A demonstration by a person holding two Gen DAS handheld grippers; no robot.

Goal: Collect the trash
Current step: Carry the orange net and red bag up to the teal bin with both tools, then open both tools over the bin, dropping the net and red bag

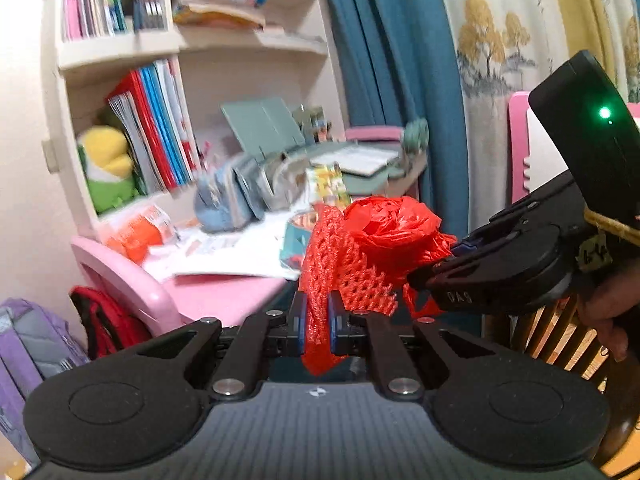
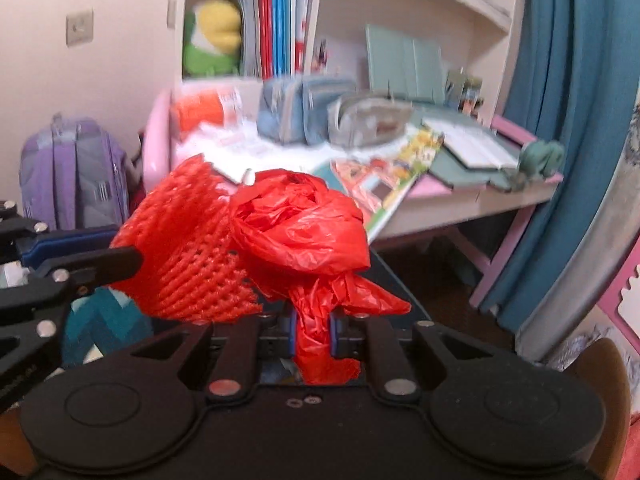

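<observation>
1. While both pieces of trash are already lifted clear of the desk, neither has been dropped anywhere yet: the left gripper (image 1: 317, 322) is clenched on the red foam net (image 1: 340, 272), whose strands bunch between its blue pads, and the right gripper (image 2: 313, 330) is clamped on the crumpled red plastic bag (image 2: 304, 224).
2. Net and bag hang just beside each other, touching or nearly so, in the air in front of the desk; in the left wrist view the right gripper comes in from the right edge, with a person's hand (image 1: 608, 312) around its handle.
3. I judge the pick-up stage done for these two items and the disposal stage still ahead. No bin or trash bag shows in either view, so I cannot tell where they are to go.
4. Writing nearby is scant: pale raised letters on the right gripper's body and a small handwritten tag (image 1: 594, 256) tied on with cord, both too unclear to read with confidence.
5. Farther off, the pink desk (image 2: 440, 190) carries papers, a picture book (image 2: 404, 164), pencil cases (image 2: 304, 108) and an orange packet (image 2: 204, 110); its print is blurred beyond reading, so whether more trash remains there is uncertain.
6. Book spines on the shelf (image 1: 152, 128) are likewise illegible.
</observation>
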